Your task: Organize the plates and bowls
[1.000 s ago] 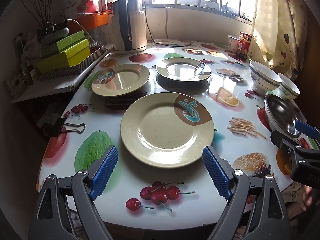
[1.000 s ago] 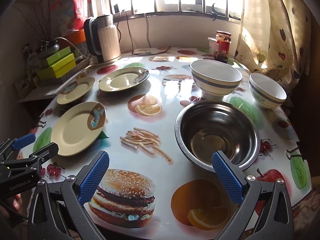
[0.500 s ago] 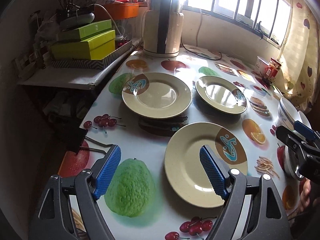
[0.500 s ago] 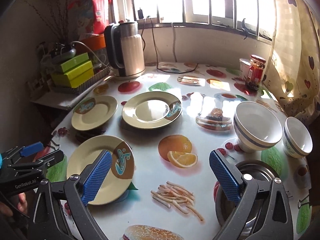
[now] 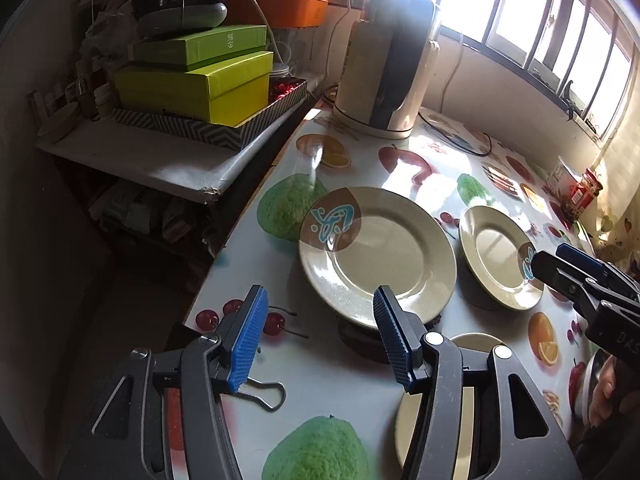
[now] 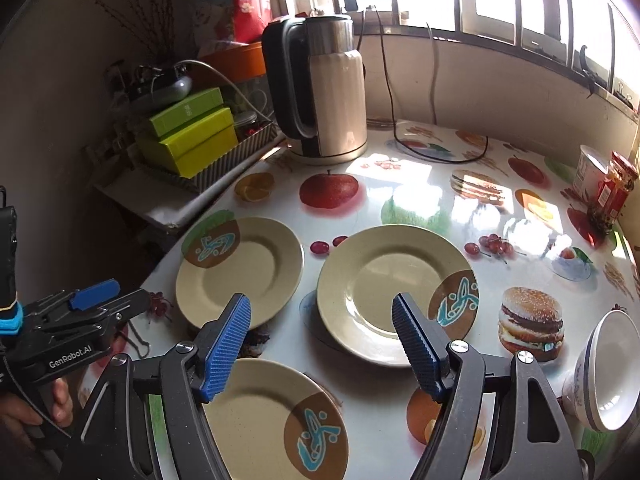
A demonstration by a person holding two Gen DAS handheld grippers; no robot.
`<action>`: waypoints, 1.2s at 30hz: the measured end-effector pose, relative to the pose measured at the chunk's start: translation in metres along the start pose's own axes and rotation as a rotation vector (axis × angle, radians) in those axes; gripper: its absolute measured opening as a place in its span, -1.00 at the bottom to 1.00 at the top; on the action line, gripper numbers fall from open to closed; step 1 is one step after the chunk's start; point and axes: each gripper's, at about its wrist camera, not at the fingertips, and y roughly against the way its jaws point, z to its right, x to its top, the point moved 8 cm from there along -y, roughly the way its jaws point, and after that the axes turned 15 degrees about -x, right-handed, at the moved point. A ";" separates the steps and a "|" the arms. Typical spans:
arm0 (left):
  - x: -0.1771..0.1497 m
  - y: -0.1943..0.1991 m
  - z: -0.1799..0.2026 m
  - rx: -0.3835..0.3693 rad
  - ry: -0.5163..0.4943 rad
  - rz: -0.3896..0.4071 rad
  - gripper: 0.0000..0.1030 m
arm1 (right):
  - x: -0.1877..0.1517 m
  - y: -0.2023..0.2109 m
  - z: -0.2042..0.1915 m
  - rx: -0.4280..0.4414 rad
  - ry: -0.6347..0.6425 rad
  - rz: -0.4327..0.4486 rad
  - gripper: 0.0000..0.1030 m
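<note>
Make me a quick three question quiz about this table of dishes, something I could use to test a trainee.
1. True or false: the three beige round plates with brown fish patches are stacked in one pile.
2. What stands at the back of the table by the window: A a cream and black electric kettle, B a toaster, C a blender?
3. What sits between the left tongs' blue pads?

Key
1. False. The left plate, the middle plate and the near plate lie apart.
2. A, the kettle.
3. Nothing. The left tongs are closing on empty air above the fruit-print tabletop.
</note>
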 end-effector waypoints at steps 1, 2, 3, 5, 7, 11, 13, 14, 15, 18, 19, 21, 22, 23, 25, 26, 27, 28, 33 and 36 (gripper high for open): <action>0.002 -0.004 -0.003 0.002 0.010 -0.006 0.09 | 0.004 -0.005 -0.003 0.007 0.004 -0.003 0.40; 0.003 -0.008 -0.006 -0.001 0.023 -0.012 0.09 | 0.007 -0.010 -0.006 0.013 0.006 -0.012 0.37; 0.004 -0.012 -0.009 -0.003 0.035 -0.017 0.09 | 0.010 -0.016 -0.008 0.019 0.008 -0.025 0.29; 0.005 -0.019 -0.013 0.003 0.045 -0.023 0.08 | 0.016 -0.029 -0.013 0.040 0.009 -0.046 0.26; 0.006 -0.027 -0.017 -0.002 0.067 -0.035 0.08 | 0.020 -0.043 -0.018 0.051 0.015 -0.068 0.22; 0.008 -0.037 -0.023 -0.006 0.084 -0.052 -0.13 | 0.022 -0.069 -0.027 0.095 0.023 -0.129 -0.08; 0.007 -0.042 -0.025 -0.004 0.090 -0.059 -0.14 | 0.022 -0.077 -0.031 0.110 0.027 -0.147 -0.16; 0.007 -0.043 -0.026 -0.008 0.093 -0.060 -0.14 | 0.022 -0.080 -0.032 0.116 0.029 -0.153 -0.22; 0.007 -0.044 -0.026 -0.010 0.097 -0.060 -0.14 | 0.023 -0.081 -0.034 0.124 0.035 -0.152 -0.23; 0.007 -0.048 -0.029 -0.012 0.100 -0.066 -0.14 | 0.025 -0.088 -0.040 0.142 0.049 -0.168 -0.27; 0.007 -0.050 -0.030 -0.013 0.104 -0.068 -0.14 | 0.025 -0.092 -0.041 0.142 0.051 -0.173 -0.29; 0.007 -0.053 -0.031 -0.016 0.117 -0.072 -0.15 | 0.025 -0.097 -0.043 0.155 0.049 -0.185 -0.33; 0.007 -0.053 -0.031 -0.020 0.119 -0.072 -0.18 | 0.025 -0.101 -0.044 0.161 0.047 -0.198 -0.33; 0.007 -0.054 -0.032 -0.020 0.116 -0.072 -0.18 | 0.024 -0.105 -0.044 0.161 0.046 -0.211 -0.34; 0.007 -0.056 -0.033 -0.028 0.123 -0.078 -0.21 | 0.024 -0.109 -0.045 0.166 0.049 -0.216 -0.34; 0.007 -0.056 -0.033 -0.035 0.135 -0.081 -0.22 | 0.023 -0.111 -0.046 0.169 0.054 -0.218 -0.35; 0.007 -0.056 -0.034 -0.034 0.139 -0.076 -0.22 | 0.024 -0.112 -0.047 0.168 0.055 -0.217 -0.35; 0.008 -0.055 -0.033 -0.030 0.131 -0.069 -0.23 | 0.024 -0.113 -0.047 0.170 0.053 -0.218 -0.35; 0.008 -0.059 -0.032 -0.046 0.134 -0.080 -0.24 | 0.023 -0.123 -0.047 0.176 0.035 -0.239 -0.51; 0.008 -0.060 -0.031 -0.052 0.132 -0.075 -0.32 | 0.021 -0.125 -0.049 0.185 0.029 -0.245 -0.51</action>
